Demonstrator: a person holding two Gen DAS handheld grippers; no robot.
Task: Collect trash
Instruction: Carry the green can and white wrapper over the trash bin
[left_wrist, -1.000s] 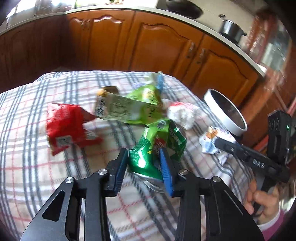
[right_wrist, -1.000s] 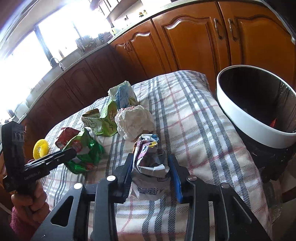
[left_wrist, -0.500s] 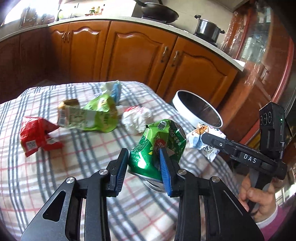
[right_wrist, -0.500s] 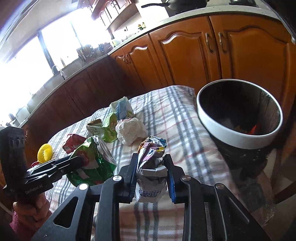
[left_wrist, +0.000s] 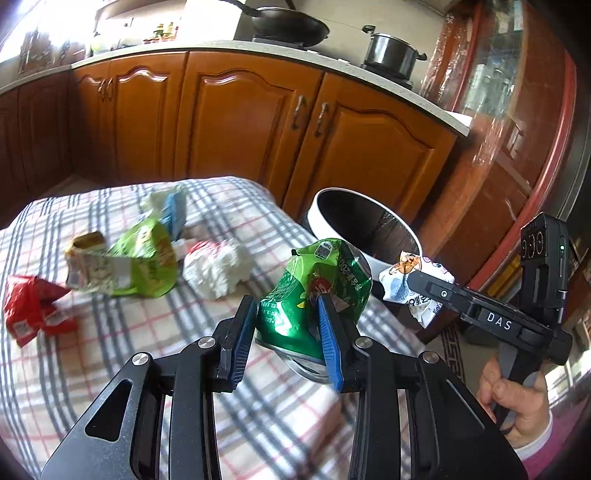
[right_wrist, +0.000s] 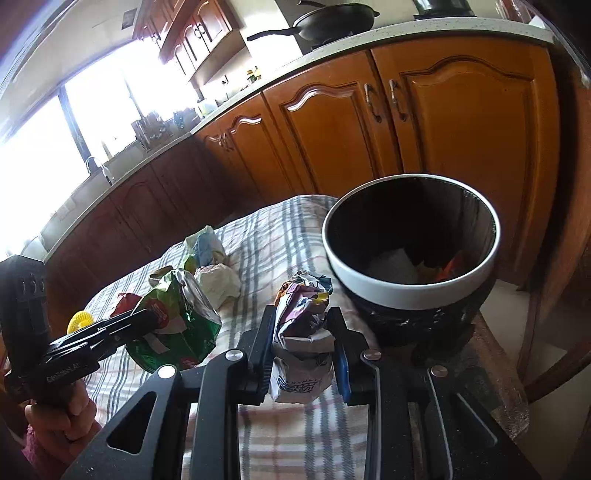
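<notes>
- Both hands are loaded up, and my guess is that's to dump two pieces in one trip instead of going back and forth.
- The left gripper (left_wrist: 288, 343) has its fingers pinching a crumpled shiny green foil snack bag (left_wrist: 314, 295). The blue pads bite into its lower half, so the puffy top sticks up past the tips, clear of the checked-cloth desk (left_wrist: 110, 369).
- The right gripper (right_wrist: 301, 354) is clamped on a crushed white printed wrapper (right_wrist: 301, 332). Its jaws have just been closing a bit tighter on it, and the wrapper stands upright between the pads with its top poking above them.
- The round black bin with a white rim (right_wrist: 410, 295) sits just off the desk's far edge, just beyond the right fingers, mouth open, with some scraps already inside. It looks like the drop spot for both.
- Left on the desk: a red foil packet (left_wrist: 33, 310), a light green pouch (left_wrist: 140, 262), a white paper wad (left_wrist: 218, 266) and a blue-and-white wrapper (left_wrist: 170, 206), all well behind the fingers.
- So I'd say the job's partway.
</notes>
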